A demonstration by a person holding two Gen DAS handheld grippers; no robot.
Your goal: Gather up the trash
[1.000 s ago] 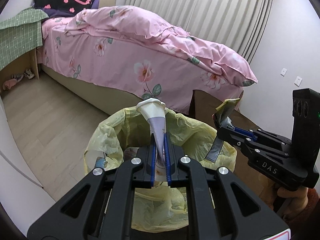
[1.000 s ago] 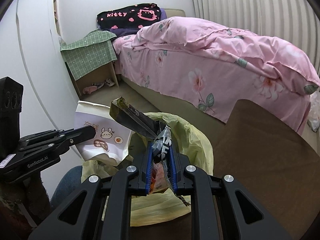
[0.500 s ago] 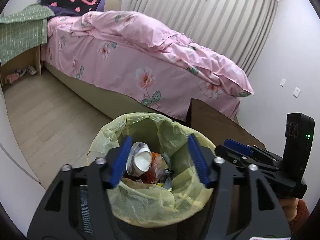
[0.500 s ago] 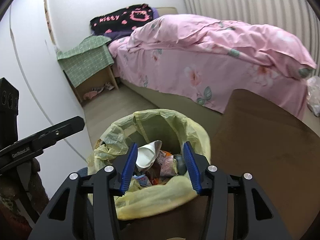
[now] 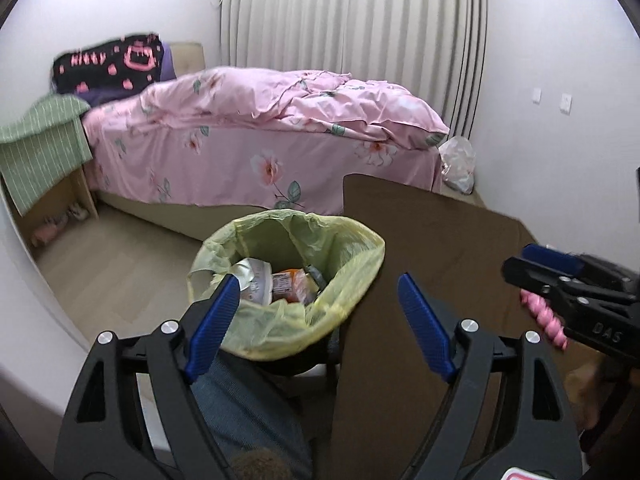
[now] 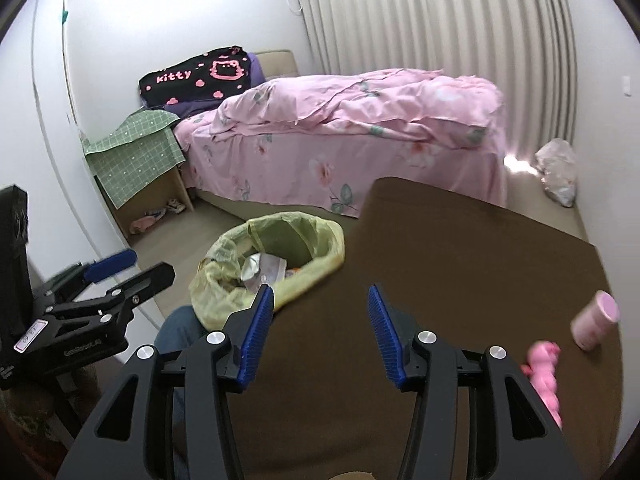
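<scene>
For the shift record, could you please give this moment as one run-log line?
left gripper: open, empty, jaws just opened | right gripper: open, empty, jaws just opened | trash bin: wrappers inside | table: pink items remain

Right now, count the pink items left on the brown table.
2. A pink cylindrical container lies on its side near the table's right edge; a pink twisted item lies just nearer the camera, partly hidden behind the right tongs. More may be out of view.
</scene>
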